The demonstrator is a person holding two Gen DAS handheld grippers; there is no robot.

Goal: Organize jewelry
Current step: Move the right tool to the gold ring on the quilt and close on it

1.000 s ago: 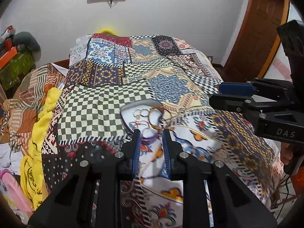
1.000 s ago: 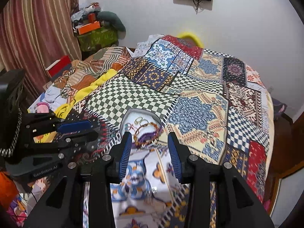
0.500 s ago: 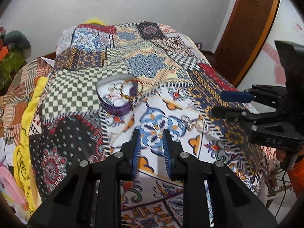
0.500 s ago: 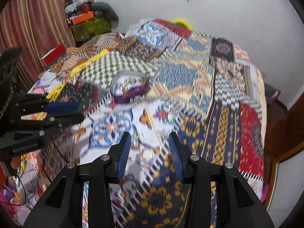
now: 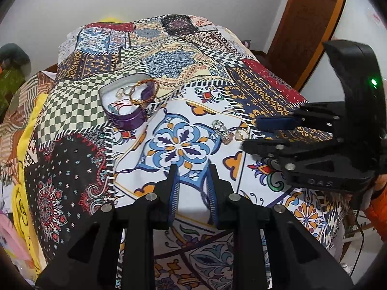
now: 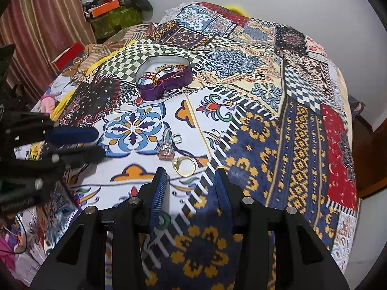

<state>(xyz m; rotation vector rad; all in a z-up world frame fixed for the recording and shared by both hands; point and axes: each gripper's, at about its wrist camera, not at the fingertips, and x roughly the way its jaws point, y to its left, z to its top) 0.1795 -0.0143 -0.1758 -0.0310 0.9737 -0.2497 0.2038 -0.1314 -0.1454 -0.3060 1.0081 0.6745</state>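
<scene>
A purple heart-shaped jewelry box (image 5: 125, 106) lies open on the patchwork bedspread, holding bracelets and rings; it also shows in the right wrist view (image 6: 164, 78). Loose pieces lie nearer: a gold ring (image 6: 185, 165), a silver ring (image 6: 177, 138) and a silver-and-pink ornament (image 6: 167, 145); they appear in the left wrist view as a small cluster (image 5: 223, 131). A green ring (image 6: 162, 220) lies by my right gripper's left finger. My right gripper (image 6: 191, 193) is open and empty just short of the gold ring. My left gripper (image 5: 192, 188) is open and empty, further left.
The bedspread (image 6: 278, 125) covers the whole bed. Folded clothes and a yellow cloth (image 5: 24, 145) lie along the left edge. Boxes and a red item (image 6: 108, 9) are stacked at the far left by the striped curtain. A wooden door (image 5: 307, 24) stands at right.
Both grippers have pulled back from the jewelry box toward the near end of the bed. The loose rings, out of sight a second ago, now lie just ahead of my right gripper.
</scene>
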